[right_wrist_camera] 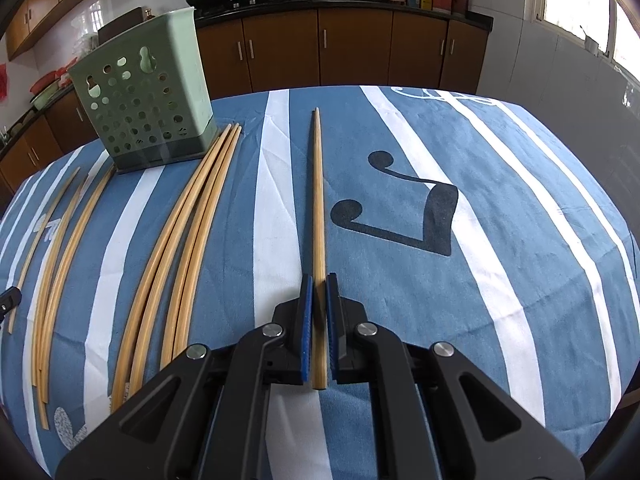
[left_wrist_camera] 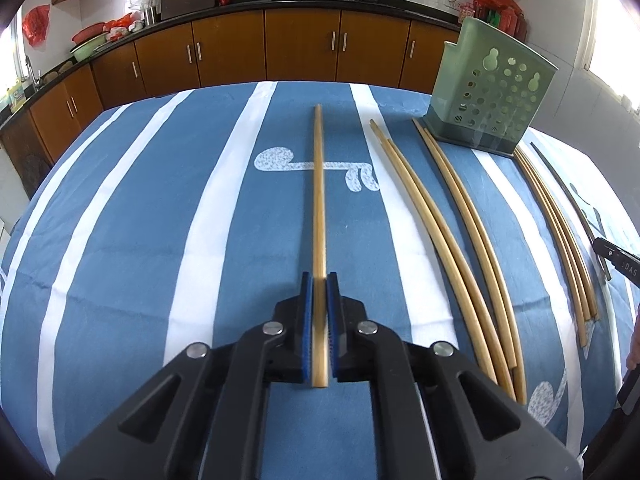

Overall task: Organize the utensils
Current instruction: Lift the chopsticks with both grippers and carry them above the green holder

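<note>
My left gripper (left_wrist_camera: 319, 280) is shut on a wooden chopstick (left_wrist_camera: 318, 200) that points straight ahead over the blue striped tablecloth. My right gripper (right_wrist_camera: 319, 280) is shut on another wooden chopstick (right_wrist_camera: 318, 200), also pointing forward. A green perforated utensil holder (left_wrist_camera: 492, 96) stands upright at the far right in the left wrist view and at the far left in the right wrist view (right_wrist_camera: 148, 100). Several loose chopsticks (left_wrist_camera: 452, 220) lie on the cloth between the two grippers; they also show in the right wrist view (right_wrist_camera: 180, 232).
The table's blue and white cloth (left_wrist_camera: 160, 220) ends at a far edge in front of brown kitchen cabinets (left_wrist_camera: 300, 44). The tip of the right gripper (left_wrist_camera: 616, 260) shows at the right edge. More chopsticks (right_wrist_camera: 60, 248) lie left of the holder.
</note>
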Demonstrator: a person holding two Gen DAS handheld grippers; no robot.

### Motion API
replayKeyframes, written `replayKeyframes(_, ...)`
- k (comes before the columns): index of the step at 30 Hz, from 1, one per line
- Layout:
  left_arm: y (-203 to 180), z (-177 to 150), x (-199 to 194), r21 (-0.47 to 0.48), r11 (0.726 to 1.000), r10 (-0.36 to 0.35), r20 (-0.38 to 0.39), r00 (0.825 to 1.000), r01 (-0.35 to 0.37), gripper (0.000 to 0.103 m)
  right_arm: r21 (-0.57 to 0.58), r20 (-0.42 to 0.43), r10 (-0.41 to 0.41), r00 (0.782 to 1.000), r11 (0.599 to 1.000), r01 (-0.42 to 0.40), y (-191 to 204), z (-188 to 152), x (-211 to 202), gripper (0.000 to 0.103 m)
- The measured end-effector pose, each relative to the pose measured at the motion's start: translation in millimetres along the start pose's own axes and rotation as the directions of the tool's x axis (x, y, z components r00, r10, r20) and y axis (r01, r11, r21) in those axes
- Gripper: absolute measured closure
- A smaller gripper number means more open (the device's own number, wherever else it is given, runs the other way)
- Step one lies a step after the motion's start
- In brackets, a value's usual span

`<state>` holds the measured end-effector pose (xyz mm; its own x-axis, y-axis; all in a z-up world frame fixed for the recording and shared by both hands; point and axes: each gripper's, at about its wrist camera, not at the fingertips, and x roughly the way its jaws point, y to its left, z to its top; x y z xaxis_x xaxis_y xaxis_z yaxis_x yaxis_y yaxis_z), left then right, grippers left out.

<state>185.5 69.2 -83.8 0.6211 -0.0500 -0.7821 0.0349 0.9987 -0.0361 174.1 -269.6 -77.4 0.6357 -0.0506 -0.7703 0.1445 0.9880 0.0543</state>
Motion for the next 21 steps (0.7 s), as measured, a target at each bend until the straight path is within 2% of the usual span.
replayKeyframes(4,2,0,-10,-0.004,1.000,0.006,0.010,1.000,-0.006,0.095,0.011,0.046,0.011,0.999,1.000,-0.011,-4,0,-18,0.096)
replayKeyframes(12,8,19,-59,-0.022,1.000,0.004,0.147,0.989,-0.001,0.095,0.020,0.159,0.029,0.987,0.999,-0.033,-13,13,-61,0.096)
replayKeyframes(16,9,32,-85,-0.035,0.999,0.001,0.227,0.974,0.007,0.095,0.029,0.231,0.042,0.972,0.998,-0.050,-17,25,-82,0.096)
replayKeyframes(21,12,52,-119,-0.067,0.997,-0.005,0.337,0.941,0.030,0.095,0.032,0.326,0.055,0.944,0.997,-0.069,-18,40,-108,0.096)
